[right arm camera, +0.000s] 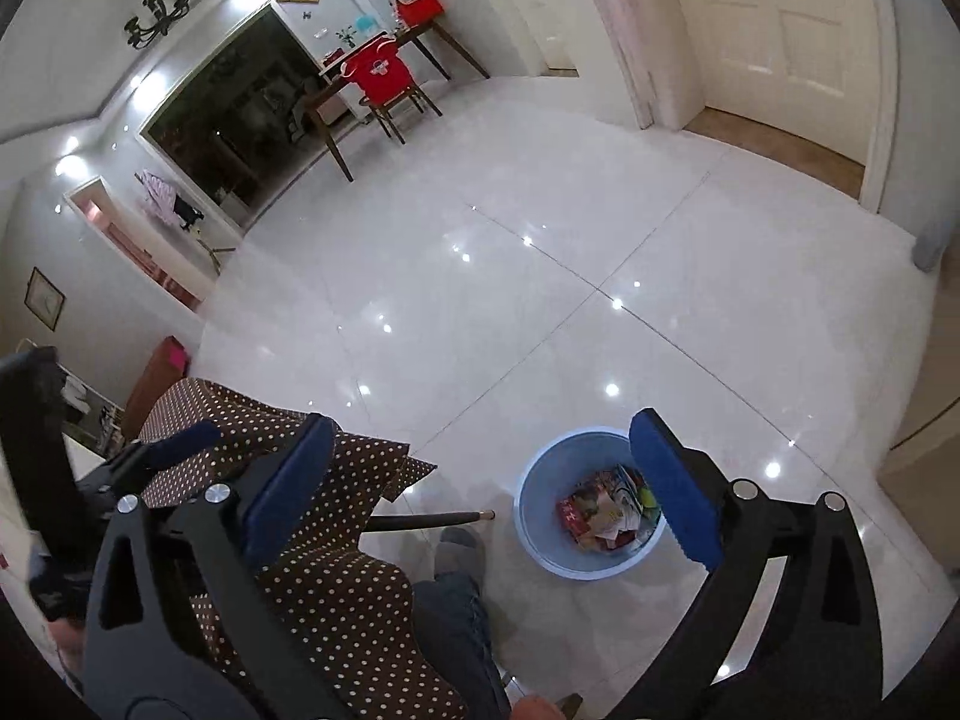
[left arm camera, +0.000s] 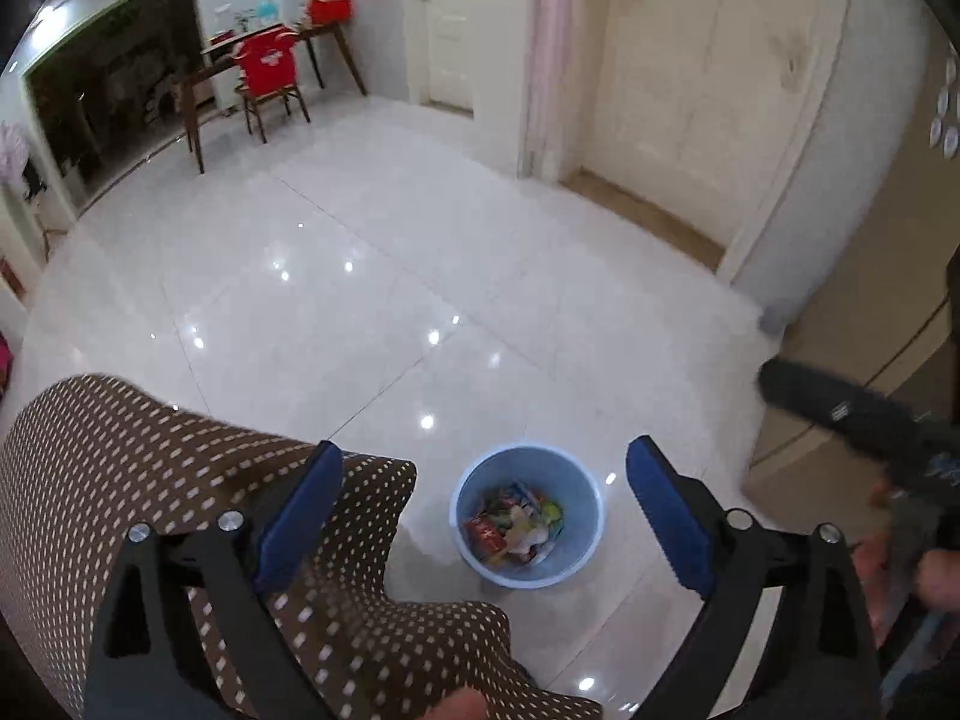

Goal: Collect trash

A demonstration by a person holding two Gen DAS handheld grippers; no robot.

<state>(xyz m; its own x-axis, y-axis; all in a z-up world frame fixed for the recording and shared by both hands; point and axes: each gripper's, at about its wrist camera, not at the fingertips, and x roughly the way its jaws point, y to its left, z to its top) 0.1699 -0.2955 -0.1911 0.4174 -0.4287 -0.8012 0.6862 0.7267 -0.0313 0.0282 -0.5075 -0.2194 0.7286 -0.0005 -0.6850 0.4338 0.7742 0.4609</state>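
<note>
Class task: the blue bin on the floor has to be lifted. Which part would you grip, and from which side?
Grip the blue bin by its thin rim, coming from above, one finger inside and one outside. It stands upright and open-topped, too wide to span, and the wrappers lie low, leaving the upper wall free.

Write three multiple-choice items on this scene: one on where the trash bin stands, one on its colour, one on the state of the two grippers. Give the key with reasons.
1. Where does the trash bin stand?
A. on the white tiled floor
B. on the polka-dot tablecloth
C. on the red chair

2. What colour is the bin?
A. red
B. light blue
C. black

3. How do the left gripper and right gripper stand?
A. both shut on wrappers
B. one open, one shut
C. both open and empty

Key: 1 A, the bin sits on bare tile beside the cloth-covered table. 2 B, its wall and rim are pale blue around colourful wrappers. 3 C, each view shows blue pads spread wide with nothing between them.
</note>
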